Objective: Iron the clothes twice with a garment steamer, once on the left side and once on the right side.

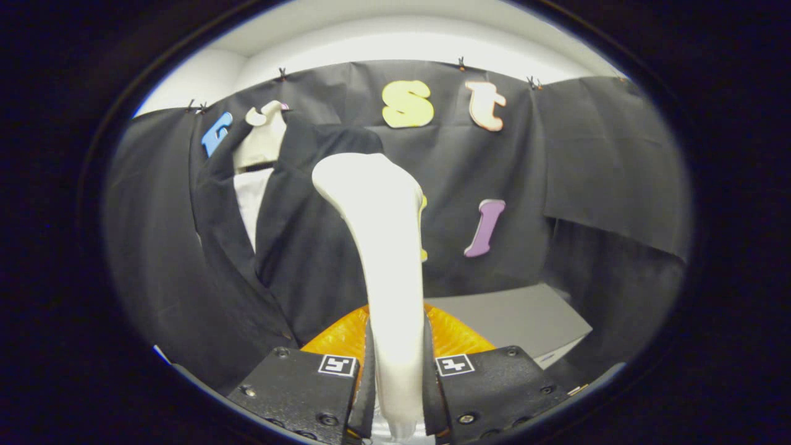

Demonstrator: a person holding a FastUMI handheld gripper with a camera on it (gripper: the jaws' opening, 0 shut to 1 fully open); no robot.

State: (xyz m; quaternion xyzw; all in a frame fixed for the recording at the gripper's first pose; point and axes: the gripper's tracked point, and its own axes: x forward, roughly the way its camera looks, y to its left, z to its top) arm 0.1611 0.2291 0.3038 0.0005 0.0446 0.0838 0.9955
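Grey table [525, 315] under orange base [454, 337].

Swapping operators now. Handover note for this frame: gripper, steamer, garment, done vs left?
Gripper: shut on the garment steamer, both fingers pressing its white handle low down; the steamer stands upright between them, head up.
Garment: dark jacket over a white shirt on a pale mannequin neck, hanging beyond the fingers and to their left, against the booth wall.
Beyond the fingers: orange ribbed piece, grey box.
Done: steamer picked up.
Left: head looks short of the cloth, contact unclear; treat both passes as pending.
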